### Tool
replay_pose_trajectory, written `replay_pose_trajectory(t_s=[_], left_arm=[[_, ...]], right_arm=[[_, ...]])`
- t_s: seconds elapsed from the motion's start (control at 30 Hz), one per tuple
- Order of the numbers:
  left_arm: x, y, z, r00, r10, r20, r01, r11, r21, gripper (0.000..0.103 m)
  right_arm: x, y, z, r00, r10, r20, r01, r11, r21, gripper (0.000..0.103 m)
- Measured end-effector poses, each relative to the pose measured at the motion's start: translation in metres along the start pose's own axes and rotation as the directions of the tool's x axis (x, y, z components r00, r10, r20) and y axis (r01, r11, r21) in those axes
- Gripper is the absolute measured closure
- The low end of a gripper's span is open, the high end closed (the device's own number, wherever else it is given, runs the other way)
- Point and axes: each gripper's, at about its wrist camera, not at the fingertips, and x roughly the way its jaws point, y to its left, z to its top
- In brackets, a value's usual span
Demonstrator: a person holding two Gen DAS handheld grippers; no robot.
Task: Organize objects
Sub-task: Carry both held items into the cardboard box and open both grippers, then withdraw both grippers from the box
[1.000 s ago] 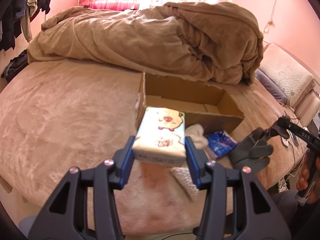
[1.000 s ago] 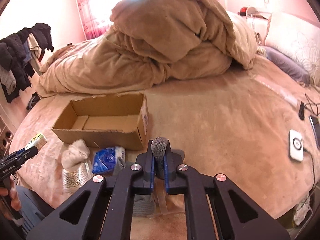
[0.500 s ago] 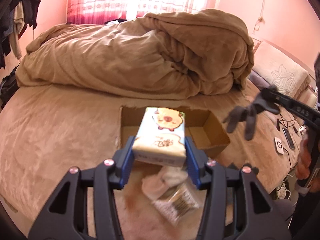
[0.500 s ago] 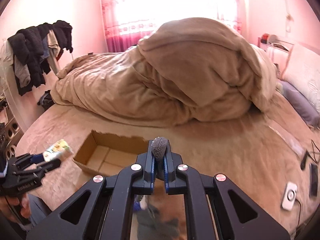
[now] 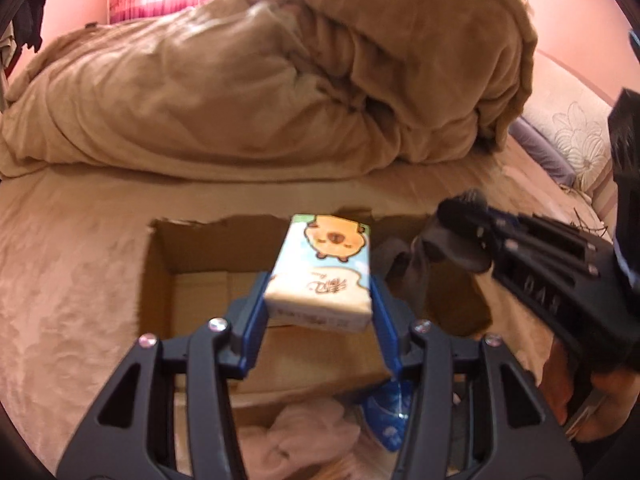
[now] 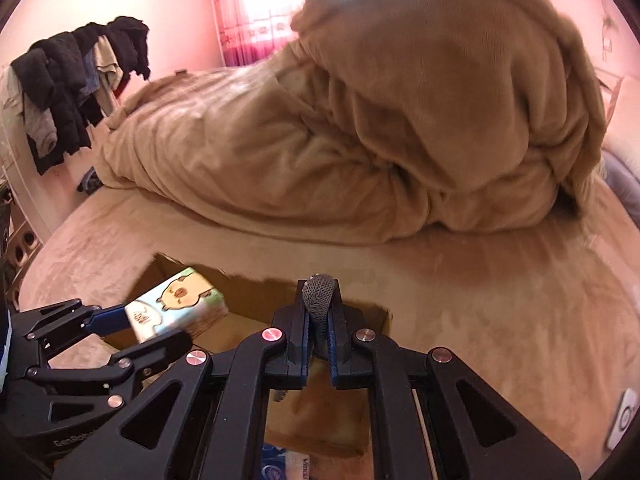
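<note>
My left gripper point(image 5: 320, 300) is shut on a tissue pack point(image 5: 324, 276) printed with a cartoon capybara and holds it above the open cardboard box point(image 5: 160, 276) on the bed. It also shows in the right wrist view point(image 6: 176, 308). My right gripper point(image 6: 318, 320) is shut on a dark grey glove point(image 6: 318, 296). In the left wrist view the glove point(image 5: 420, 256) hangs from the right gripper point(image 5: 468, 220) over the box's right side.
A blue packet point(image 5: 388, 412) and a pale sock point(image 5: 304, 436) lie in front of the box. A heaped tan duvet point(image 5: 280, 80) fills the far bed. Pillows point(image 5: 572, 140) lie at right. Clothes point(image 6: 72, 80) hang at left. A white device point(image 6: 622, 420) lies at right.
Both grippers have moved forward over the box. The tissue pack and the glove now hang above its opening. Both grips are unchanged.
</note>
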Motion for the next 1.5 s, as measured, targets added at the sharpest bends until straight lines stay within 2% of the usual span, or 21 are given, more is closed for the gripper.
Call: replay_pose_trajectory(t_s=[0.27,0.3,0.33,0.37,0.5,0.57,0.6,0.7,0.8,0.93,1.13,1.33,1.5], left_arm=[[0.048,-0.007,-0.017,0.994,-0.009,-0.109,0.01,1.0,0.004,0.054],[0.051,-0.008,-0.018,0.993,-0.003,-0.117,0.004,1.0,0.008,0.054],[0.053,-0.009,-0.021,0.992,0.003,-0.126,-0.001,1.0,0.012,0.053],[0.056,-0.01,-0.022,0.991,0.004,-0.135,-0.003,1.0,0.013,0.053],[0.058,-0.011,-0.026,0.988,0.017,-0.154,-0.016,1.0,0.012,0.052],[0.059,-0.009,-0.03,0.984,0.018,-0.179,-0.016,1.0,0.013,0.04],[0.062,-0.007,-0.032,0.981,0.015,-0.194,-0.013,1.0,0.014,0.029],[0.063,-0.004,-0.034,0.974,0.059,-0.218,-0.05,0.998,0.047,0.012],[0.055,-0.004,-0.03,0.973,0.071,-0.221,-0.06,0.997,0.056,0.012],[0.024,-0.008,-0.025,0.986,0.066,-0.155,-0.058,0.997,0.055,0.012],[-0.051,-0.023,-0.023,1.0,0.016,-0.022,-0.015,0.998,0.065,0.012],[-0.113,-0.038,-0.03,0.997,-0.02,0.079,0.012,0.996,0.09,0.012],[-0.164,-0.044,-0.044,0.987,-0.034,0.157,0.019,0.995,0.093,0.012]], right_arm=[[0.016,-0.011,-0.034,0.998,-0.031,-0.048,0.031,1.0,-0.002,0.092],[0.017,-0.013,-0.037,0.998,-0.03,-0.057,0.031,1.0,0.003,0.085],[0.018,-0.016,-0.041,0.998,-0.027,-0.063,0.028,0.999,0.015,0.074],[0.017,-0.018,-0.044,0.998,-0.023,-0.067,0.025,0.999,0.025,0.069],[0.014,-0.021,-0.053,0.997,0.009,-0.075,-0.006,0.999,0.049,0.066],[0.011,-0.018,-0.054,0.997,0.016,-0.072,-0.013,0.999,0.039,0.059],[0.009,-0.017,-0.054,0.997,0.023,-0.068,-0.02,0.999,0.038,0.055],[0.001,-0.015,-0.054,0.998,0.029,-0.052,-0.027,0.999,0.039,0.053],[-0.014,-0.015,-0.049,1.0,0.012,-0.014,-0.012,0.999,0.051,0.045],[-0.046,-0.021,-0.043,0.999,-0.01,0.046,0.007,0.997,0.082,0.041],[-0.096,-0.022,-0.044,0.994,-0.044,0.104,0.034,0.995,0.098,0.039],[-0.148,-0.014,-0.052,0.986,-0.072,0.15,0.058,0.994,0.093,0.035],[-0.183,-0.005,-0.063,0.98,-0.086,0.18,0.073,0.994,0.077,0.032]])
